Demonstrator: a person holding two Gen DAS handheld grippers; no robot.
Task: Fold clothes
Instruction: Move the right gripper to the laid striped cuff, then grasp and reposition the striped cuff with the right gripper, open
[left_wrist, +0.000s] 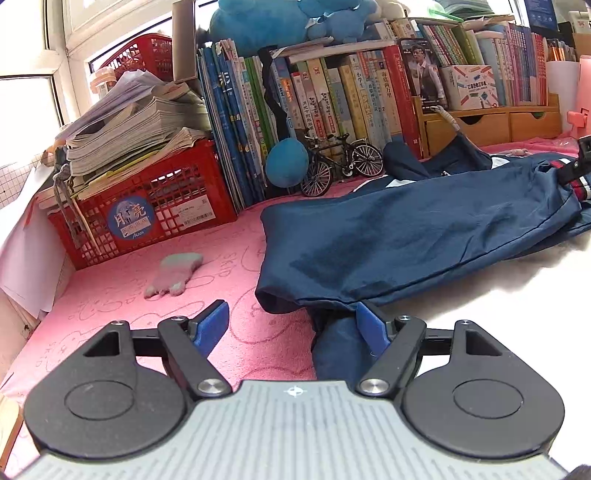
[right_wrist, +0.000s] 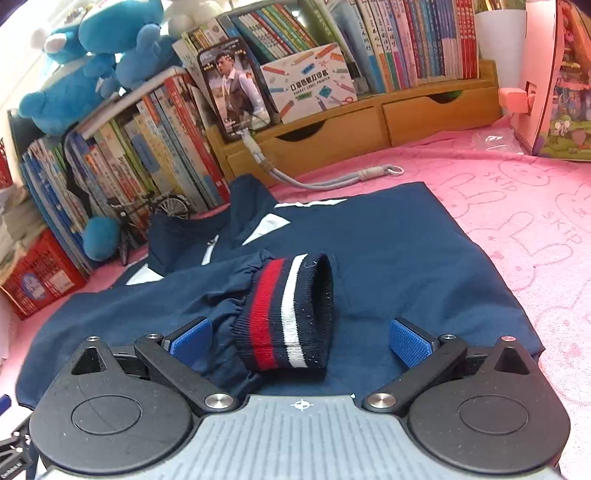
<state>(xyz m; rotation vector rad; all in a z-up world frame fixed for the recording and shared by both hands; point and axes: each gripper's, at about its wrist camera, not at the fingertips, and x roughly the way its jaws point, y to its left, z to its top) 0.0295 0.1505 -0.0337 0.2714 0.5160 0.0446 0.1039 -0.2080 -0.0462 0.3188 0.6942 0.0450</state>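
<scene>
A navy jacket lies spread on the pink towel. In the left wrist view my left gripper is open at the jacket's near left corner. Its right pad rests against a bunched fold of navy cloth, and its left pad stands over bare towel. In the right wrist view the jacket fills the middle. A sleeve cuff with red and white stripes lies on it, between the jaws of my open right gripper. The pads do not press on the cuff.
A red basket stacked with papers stands at the left. Behind it are a row of books, a model bicycle and a blue plush. A small grey object lies on the towel. Wooden drawers, a cord and a pink box lie beyond the jacket.
</scene>
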